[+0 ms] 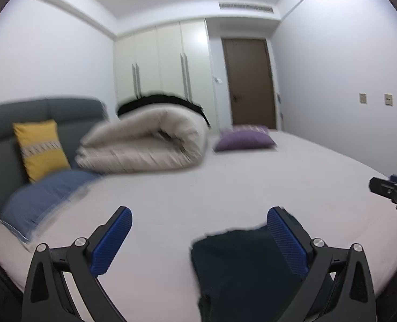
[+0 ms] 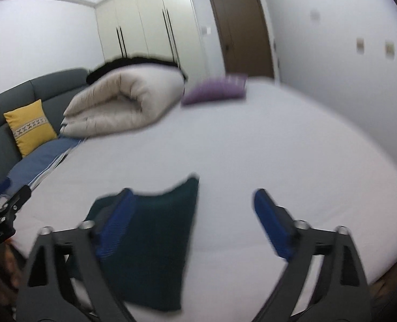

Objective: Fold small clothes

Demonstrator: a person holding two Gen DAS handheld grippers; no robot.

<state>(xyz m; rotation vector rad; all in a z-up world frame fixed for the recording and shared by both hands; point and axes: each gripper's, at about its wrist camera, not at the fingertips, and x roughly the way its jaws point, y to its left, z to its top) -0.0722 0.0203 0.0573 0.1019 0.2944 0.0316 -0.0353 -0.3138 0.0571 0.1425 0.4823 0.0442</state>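
Two grippers up and clear: left gripper (image 1: 199,221) and right gripper (image 2: 193,204) both have their fingers spread wide with nothing between them. The dark teal garment (image 2: 155,241) lies folded flat on the bed (image 2: 278,147) just below them, looking released and finished. Beyond it sit a rolled cream duvet (image 1: 144,145), a purple cushion (image 1: 245,141), and a yellow cushion (image 1: 40,149) against the grey headboard (image 1: 51,112).
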